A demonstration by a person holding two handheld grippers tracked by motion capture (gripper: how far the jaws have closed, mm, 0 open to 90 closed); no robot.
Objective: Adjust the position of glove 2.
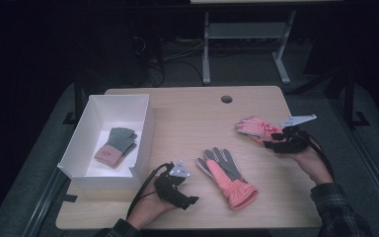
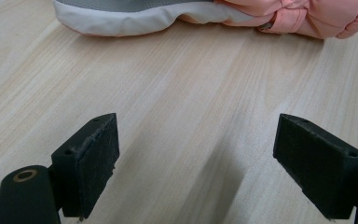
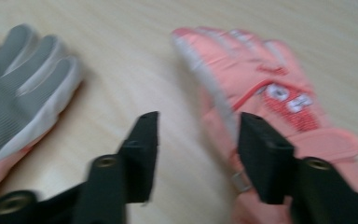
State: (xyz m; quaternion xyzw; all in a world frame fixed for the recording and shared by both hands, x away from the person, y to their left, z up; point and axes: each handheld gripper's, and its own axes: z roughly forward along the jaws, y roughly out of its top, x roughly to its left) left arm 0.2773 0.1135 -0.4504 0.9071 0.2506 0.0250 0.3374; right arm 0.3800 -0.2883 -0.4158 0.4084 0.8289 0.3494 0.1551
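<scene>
Gripping the pink glove (image 1: 254, 127) at right of frame, my right gripper (image 1: 276, 140) jaws half-closed on it; my left gripper (image 1: 190, 200) gapes wide, empty, lower centre.

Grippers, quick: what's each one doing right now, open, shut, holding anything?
Left gripper: open, nothing between the jaws, bare wooden table under it.
Right gripper: half closed around the edge of the coral-pink padded glove; whether the pads press it cannot be told.
</scene>
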